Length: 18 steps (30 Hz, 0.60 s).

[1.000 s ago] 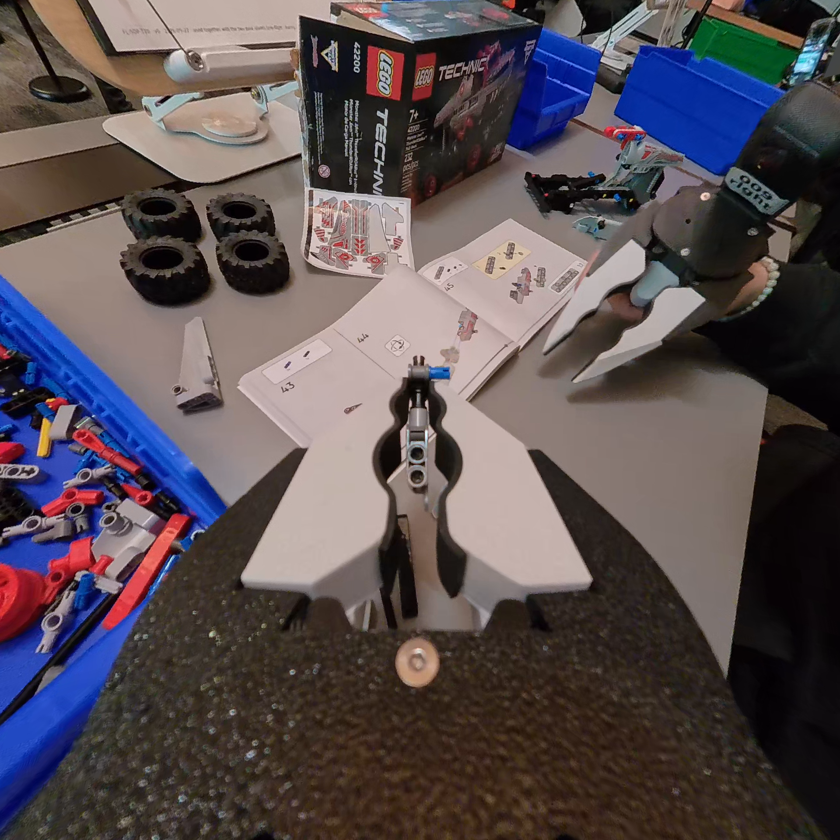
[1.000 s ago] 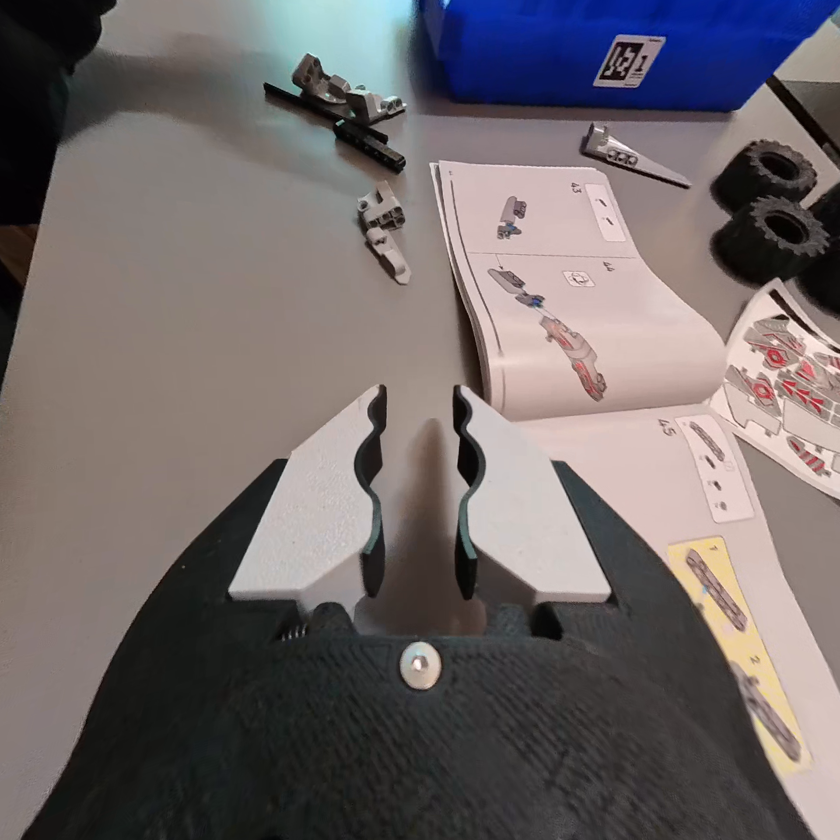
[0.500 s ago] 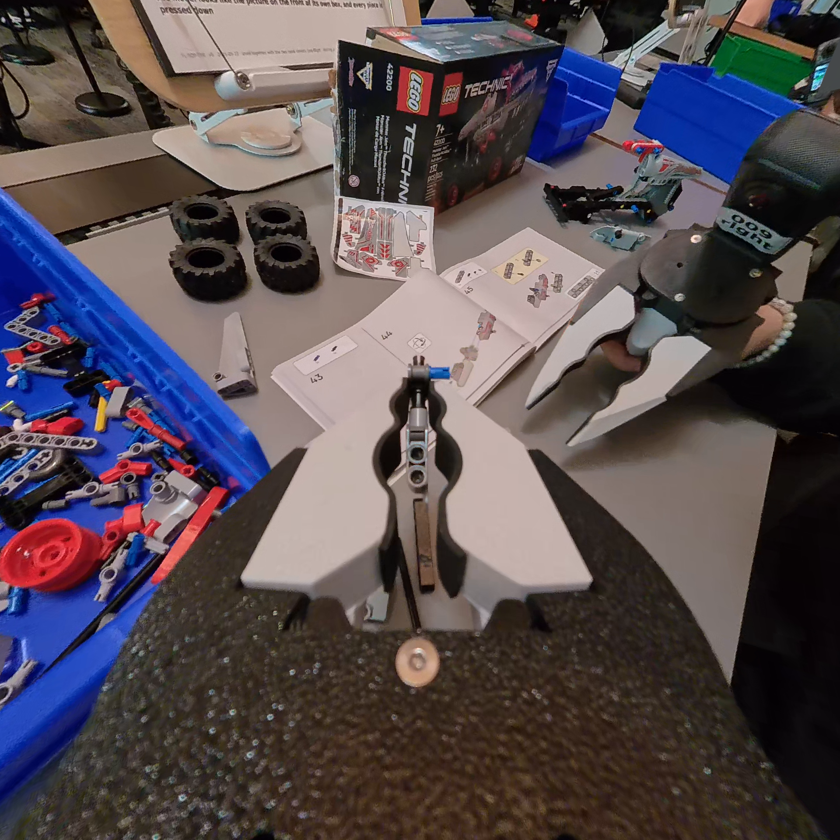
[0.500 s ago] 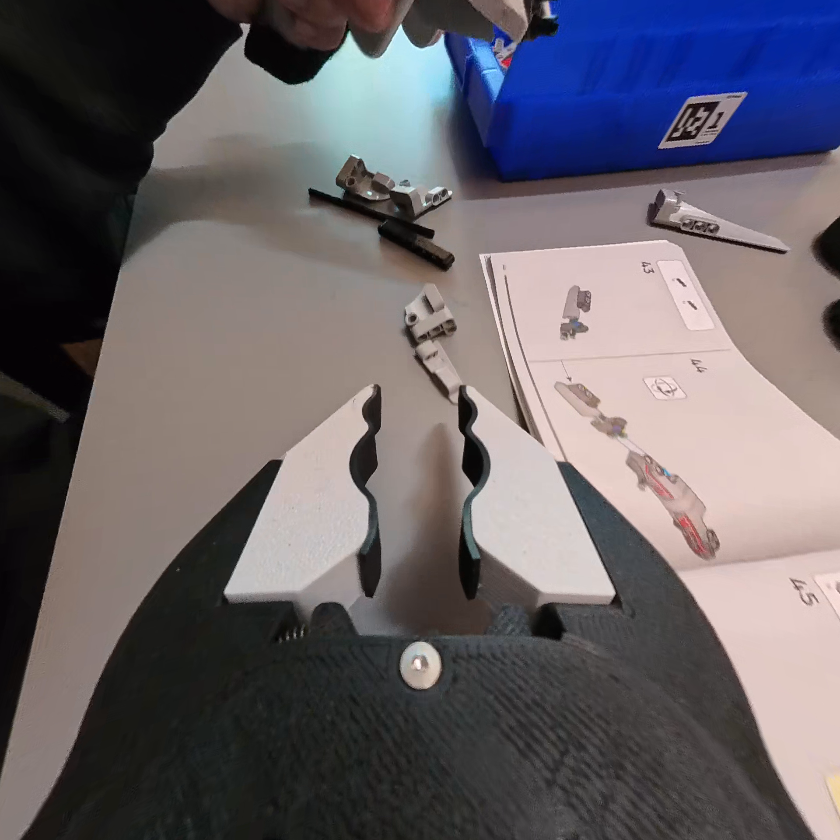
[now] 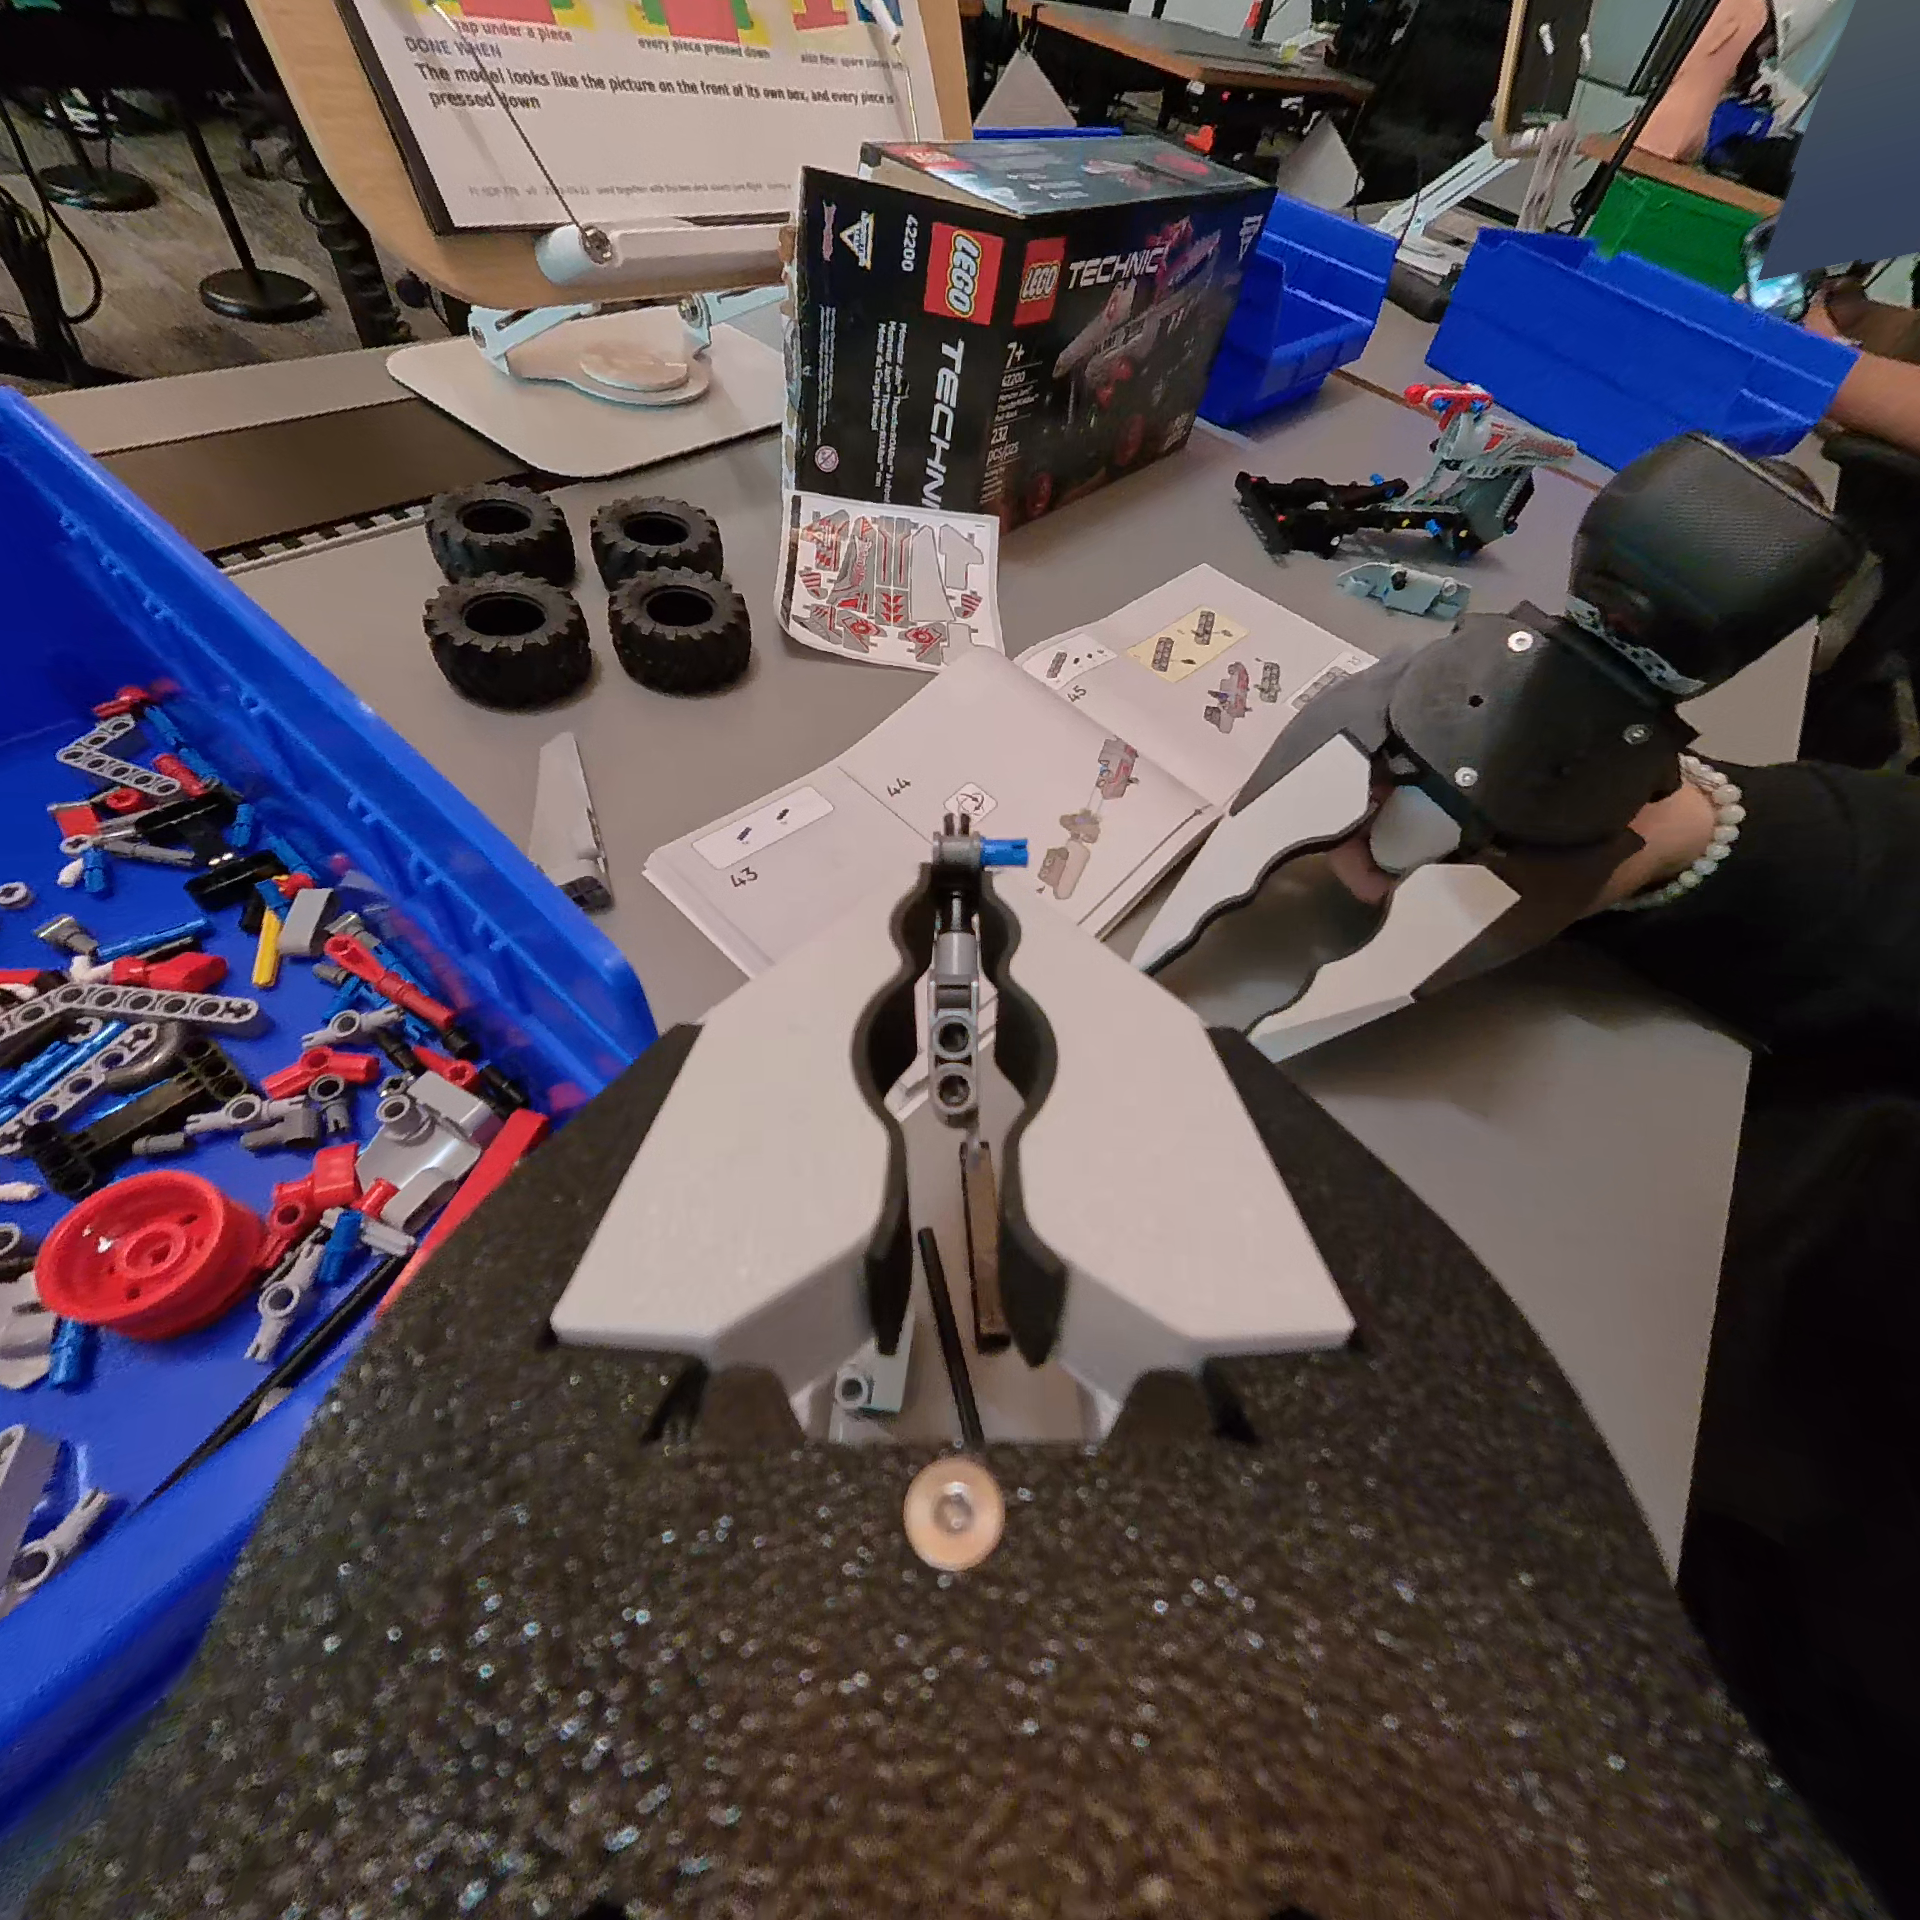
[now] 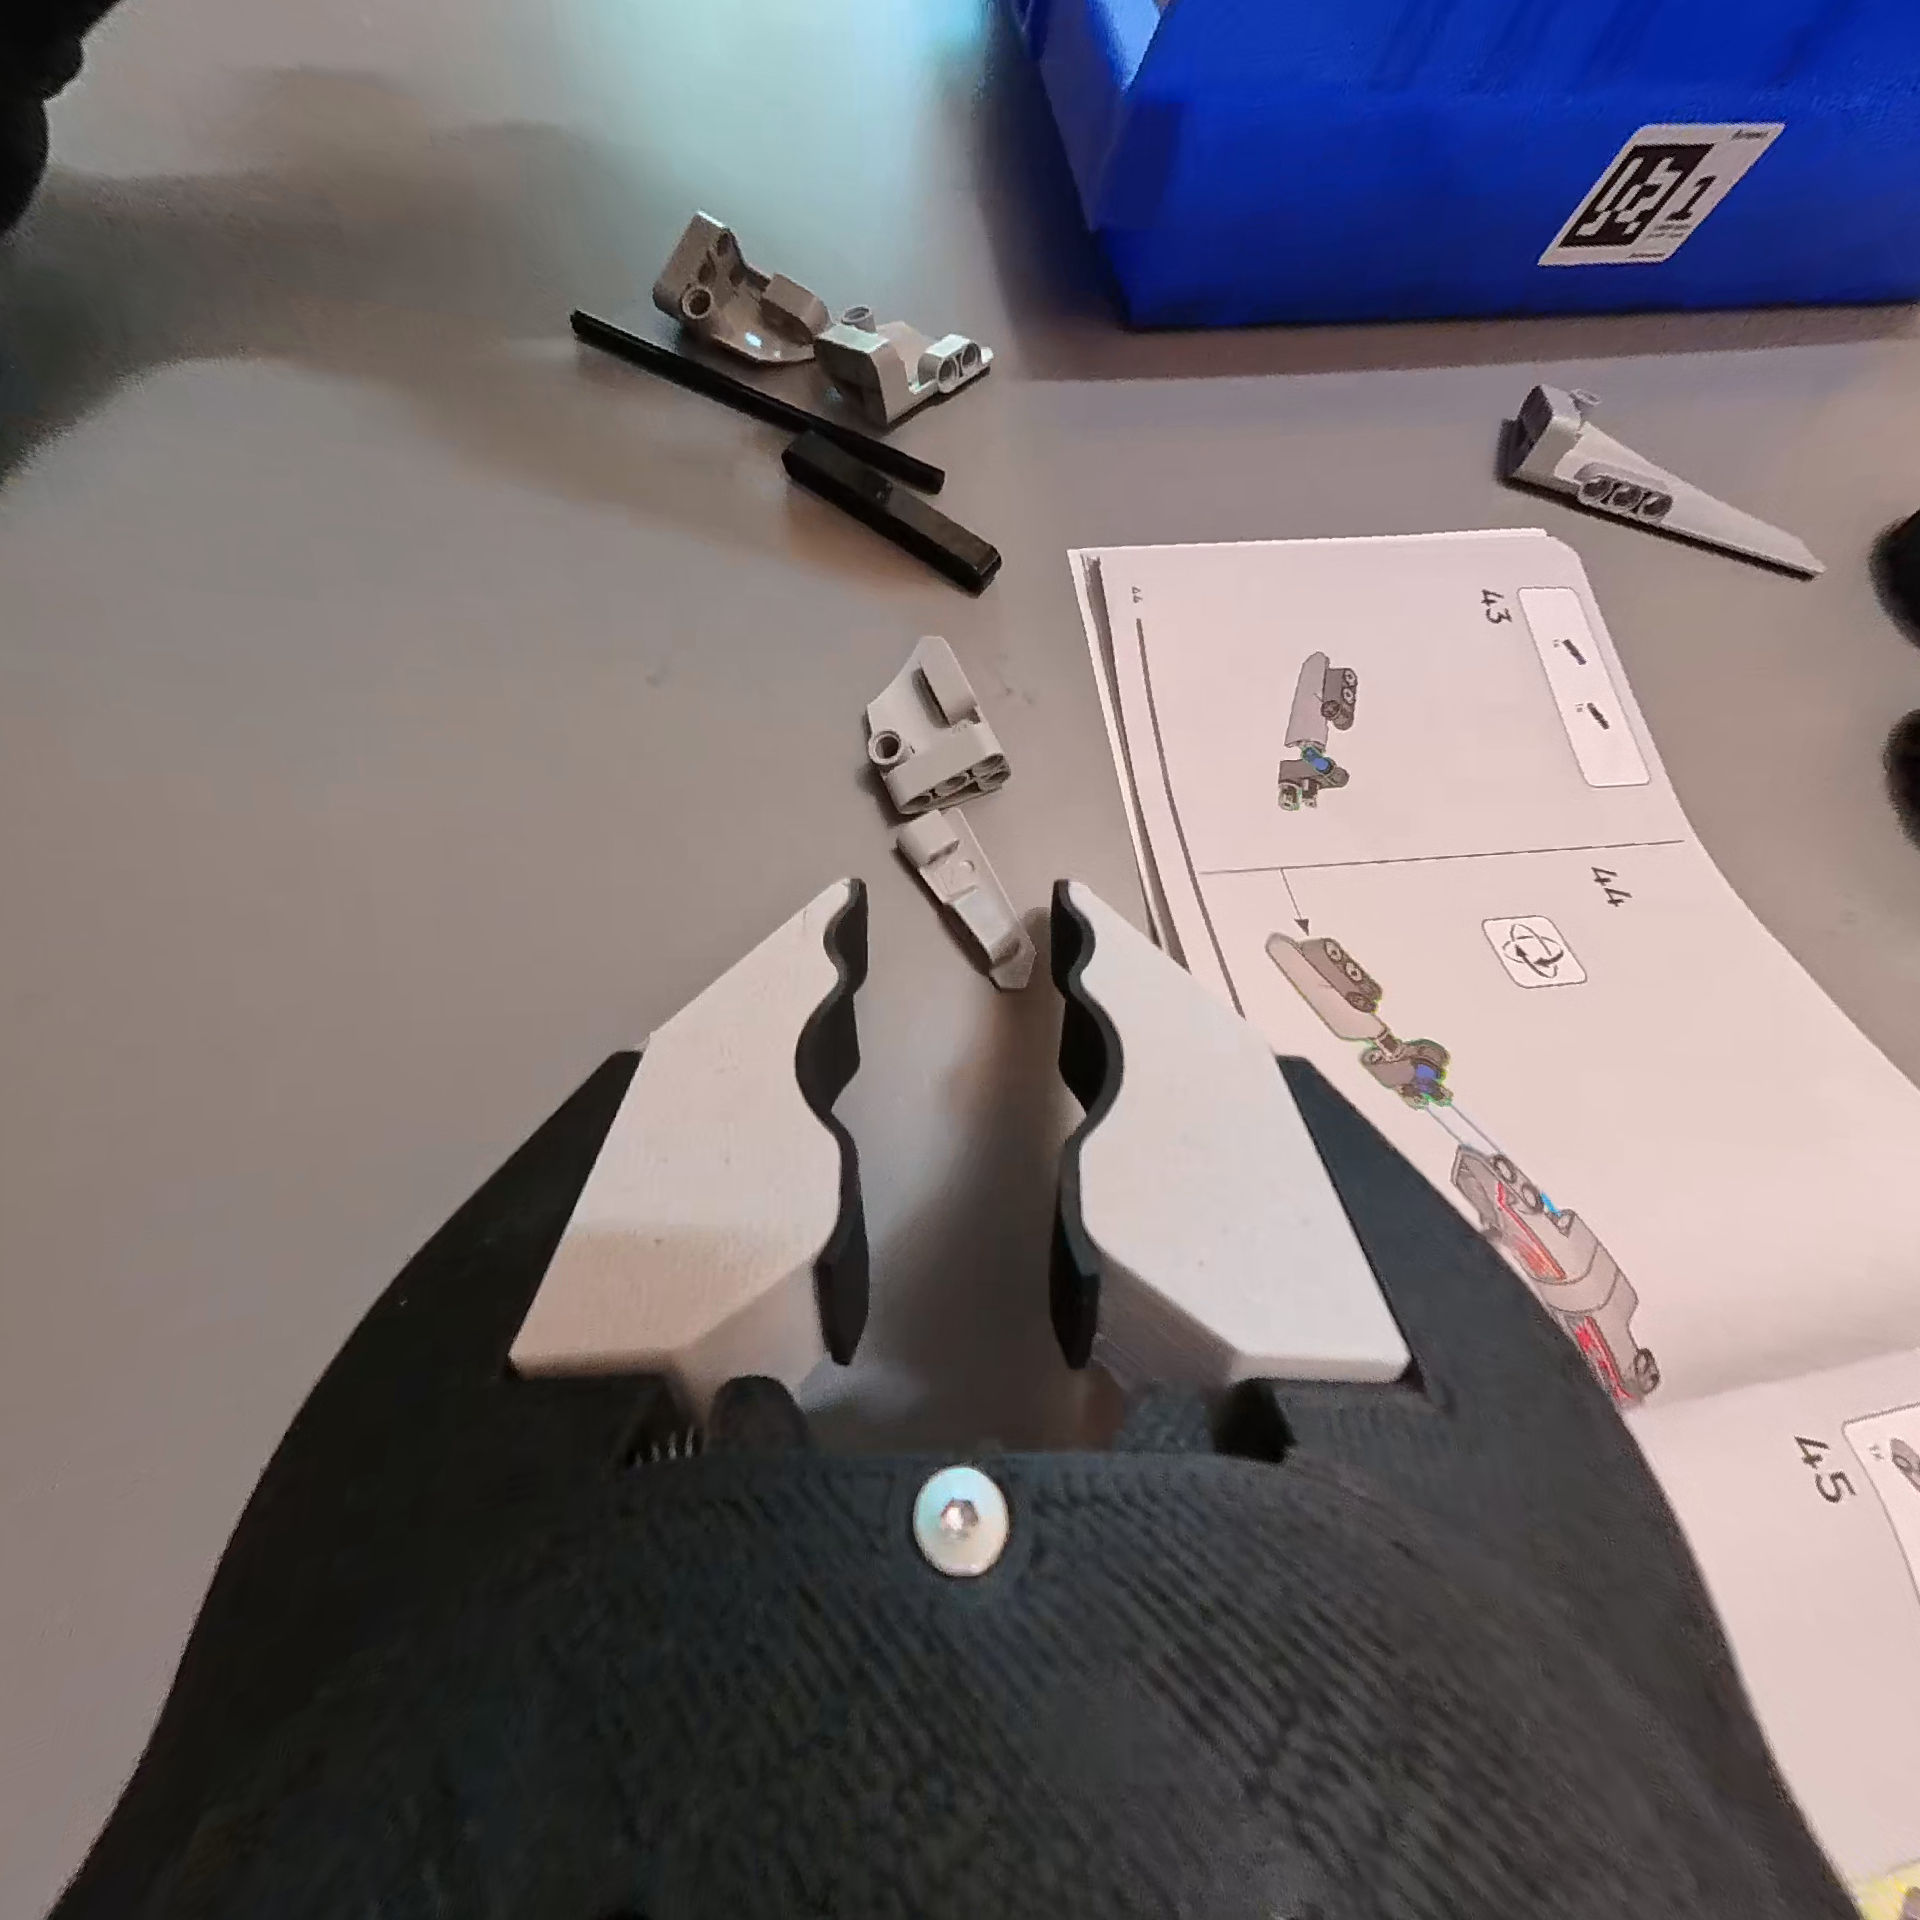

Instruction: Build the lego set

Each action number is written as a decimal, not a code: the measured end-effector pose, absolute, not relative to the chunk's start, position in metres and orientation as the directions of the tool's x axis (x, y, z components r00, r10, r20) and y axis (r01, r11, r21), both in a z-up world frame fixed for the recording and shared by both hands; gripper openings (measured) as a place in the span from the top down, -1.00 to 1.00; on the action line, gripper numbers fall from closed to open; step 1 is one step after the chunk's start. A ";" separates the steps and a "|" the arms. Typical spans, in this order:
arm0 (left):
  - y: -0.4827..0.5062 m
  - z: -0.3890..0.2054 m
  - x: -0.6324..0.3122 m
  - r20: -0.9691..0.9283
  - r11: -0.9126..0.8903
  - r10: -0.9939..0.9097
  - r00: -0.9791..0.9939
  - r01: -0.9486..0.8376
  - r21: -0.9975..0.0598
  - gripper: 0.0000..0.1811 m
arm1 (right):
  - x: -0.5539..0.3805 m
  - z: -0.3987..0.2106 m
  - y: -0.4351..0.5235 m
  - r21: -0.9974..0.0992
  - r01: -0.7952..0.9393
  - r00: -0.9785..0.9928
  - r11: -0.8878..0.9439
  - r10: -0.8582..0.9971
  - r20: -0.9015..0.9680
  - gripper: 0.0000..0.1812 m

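Observation:
My left gripper [image 5: 956, 883] is shut on a small grey Lego assembly [image 5: 954, 1023] with a blue pin [image 5: 1003, 852] at its top, held above the table near the open instruction booklet [image 5: 883, 831]. My right gripper [image 6: 956, 904] is open and empty, low over the table. Its fingertips flank the near end of a small grey wedge piece [image 6: 971, 909], which lies just below a grey panel piece [image 6: 935, 743]. The right gripper also shows in the left wrist view [image 5: 1205, 997], to the right of the booklet.
A blue bin [image 5: 343, 748] of loose parts stands at the left. Four black tyres [image 5: 582, 592], the set's box [image 5: 1018, 322], a sticker sheet [image 5: 894, 582] and a part-built model [image 5: 1392, 499] lie behind. Grey pieces with a black axle [image 6: 790, 332], a black beam [image 6: 894, 514] and a grey wing panel [image 6: 1652, 494] lie nearby.
My right gripper has moved forward to the small grey pieces, still open. My left gripper has drawn back and up with the grey assembly still in it.

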<state>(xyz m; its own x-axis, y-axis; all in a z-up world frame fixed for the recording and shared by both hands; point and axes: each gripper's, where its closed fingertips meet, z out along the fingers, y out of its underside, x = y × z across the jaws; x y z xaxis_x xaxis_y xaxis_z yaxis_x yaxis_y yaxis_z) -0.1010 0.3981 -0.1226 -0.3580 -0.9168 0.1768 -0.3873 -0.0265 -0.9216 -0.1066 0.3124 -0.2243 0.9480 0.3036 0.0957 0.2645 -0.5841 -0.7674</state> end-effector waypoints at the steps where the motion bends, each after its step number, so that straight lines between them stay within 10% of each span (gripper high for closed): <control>1: 0.398 -0.122 -0.101 0.174 -0.026 -0.918 -0.358 -0.382 -0.924 0.95 | -0.105 -0.224 0.311 -0.767 0.271 0.947 -0.581 0.305 0.102 0.63; 18: 0.405 -0.100 -0.097 0.171 -0.084 -0.933 -0.315 -0.271 -0.959 0.95 | 0.059 -0.182 0.211 -0.866 0.116 0.946 -0.487 -0.212 0.246 0.88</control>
